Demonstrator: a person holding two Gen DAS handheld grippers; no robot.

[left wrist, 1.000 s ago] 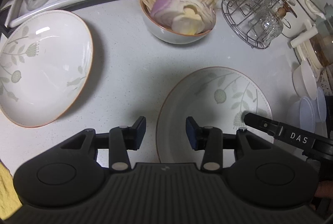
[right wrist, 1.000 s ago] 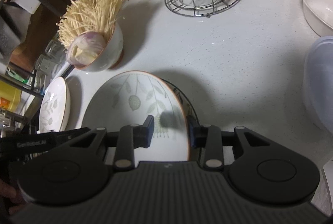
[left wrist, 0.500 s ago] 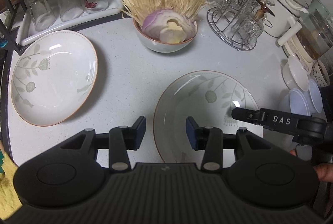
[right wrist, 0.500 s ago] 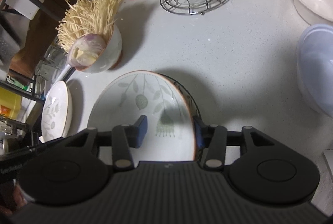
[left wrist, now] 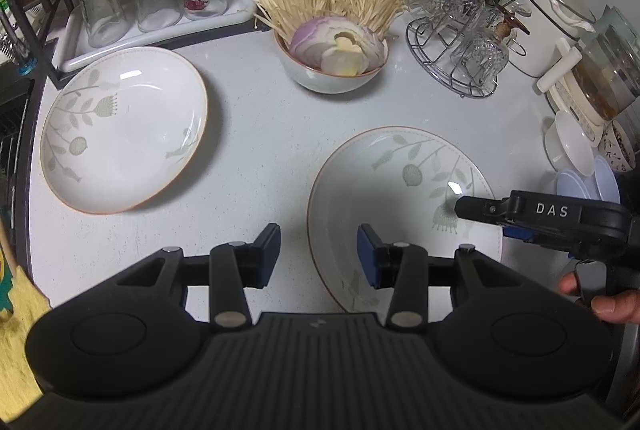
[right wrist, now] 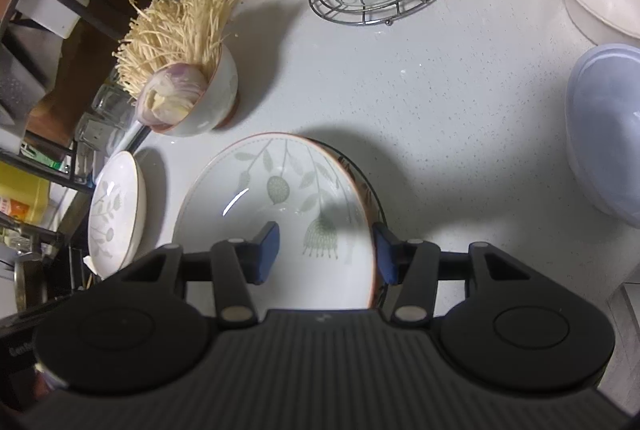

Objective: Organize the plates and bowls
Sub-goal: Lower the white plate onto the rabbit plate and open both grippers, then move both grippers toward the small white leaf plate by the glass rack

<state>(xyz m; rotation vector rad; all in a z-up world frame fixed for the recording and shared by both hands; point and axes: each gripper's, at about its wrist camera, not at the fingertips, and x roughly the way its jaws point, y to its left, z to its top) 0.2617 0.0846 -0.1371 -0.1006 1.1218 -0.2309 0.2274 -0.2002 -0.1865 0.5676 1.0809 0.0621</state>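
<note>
The leaf-patterned plate [right wrist: 280, 206] nearest the person is the thing the coming move turns on, and it sits on the white counter [left wrist: 272, 134] on top of a darker-rimmed dish [right wrist: 370, 190] whose edge peeps out at about 2 o'clock from it in the right wrist view. The right gripper [right wrist: 326, 250] hangs over this plate with its jaws spread wide: the left pad is above the plate's inner floor, while the right pad stands just outside the brown rim at 3 o'clock, so the rim runs between the two pads, though whether either touches the china cannot be told. The plate's rim at that spot runs roughly from 12 to 6 o'clock, in line with the fingers, so a pinch across the rim looks like the natural next step. The left gripper [left wrist: 318, 254] is also spread apart and holds nothing; in its view the same plate [left wrist: 404, 206] lies toward 1 o'clock, its left rim passing between the pads. The right gripper appears there too, reaching in from 3 o'clock over the plate's far side. A second leaf-patterned plate [left wrist: 124, 128] rests well apart at 10 o'clock, likely the partner for stacking. The bowl of enoki and onion [left wrist: 332, 50] stands at 12 o'clock, clear of both.
</note>
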